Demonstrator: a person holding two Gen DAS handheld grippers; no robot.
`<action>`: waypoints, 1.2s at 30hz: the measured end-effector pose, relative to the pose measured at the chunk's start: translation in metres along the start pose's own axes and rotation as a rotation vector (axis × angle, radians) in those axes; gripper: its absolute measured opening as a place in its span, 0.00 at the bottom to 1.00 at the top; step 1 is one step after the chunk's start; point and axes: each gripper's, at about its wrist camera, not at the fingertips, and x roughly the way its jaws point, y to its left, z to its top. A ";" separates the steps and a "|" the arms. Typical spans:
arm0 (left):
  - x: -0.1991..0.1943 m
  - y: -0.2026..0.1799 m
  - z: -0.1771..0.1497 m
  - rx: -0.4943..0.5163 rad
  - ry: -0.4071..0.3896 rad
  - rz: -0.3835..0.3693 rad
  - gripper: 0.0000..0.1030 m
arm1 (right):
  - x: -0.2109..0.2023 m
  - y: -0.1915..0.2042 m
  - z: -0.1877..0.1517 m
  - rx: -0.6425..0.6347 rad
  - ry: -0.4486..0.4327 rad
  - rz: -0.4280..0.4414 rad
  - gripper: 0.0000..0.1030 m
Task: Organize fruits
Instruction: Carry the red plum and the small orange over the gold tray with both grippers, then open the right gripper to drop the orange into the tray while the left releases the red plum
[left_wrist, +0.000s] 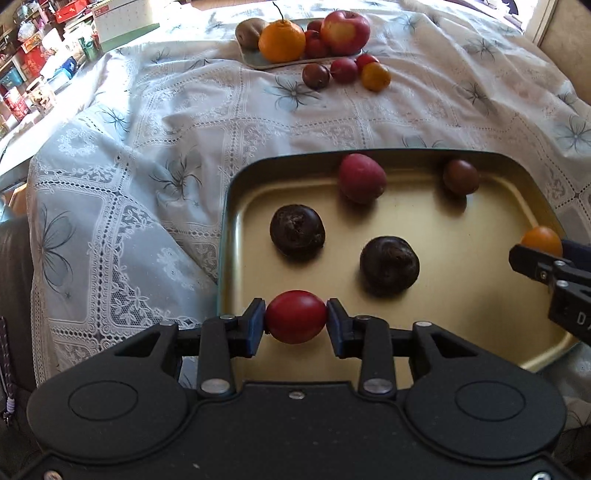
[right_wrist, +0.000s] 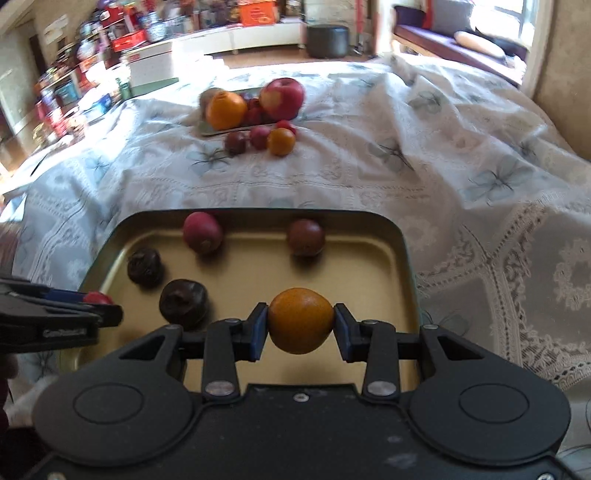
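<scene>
Your left gripper (left_wrist: 296, 322) is squeezing a red fruit (left_wrist: 295, 321), and your right gripper (right_wrist: 300, 321) is squeezing an orange fruit (right_wrist: 300, 320), both over the gold tray (left_wrist: 509, 192). Four fruits are sitting past your jaws already. More are waiting far ahead by the small plate (left_wrist: 255, 61).

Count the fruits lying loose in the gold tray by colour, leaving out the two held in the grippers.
Gold tray, loose fruits:
Near-black: 2
Pinkish red: 1
Dark reddish brown: 1
Total: 4
</scene>
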 end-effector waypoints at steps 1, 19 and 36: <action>0.000 0.000 -0.001 -0.003 -0.005 0.011 0.43 | 0.000 -0.001 -0.001 -0.001 -0.010 0.014 0.38; 0.010 0.000 -0.007 -0.029 0.046 0.053 0.44 | 0.017 -0.002 -0.005 -0.011 -0.008 0.053 0.40; 0.009 0.000 -0.007 -0.034 0.042 0.057 0.45 | 0.017 -0.003 -0.005 -0.002 -0.012 0.056 0.40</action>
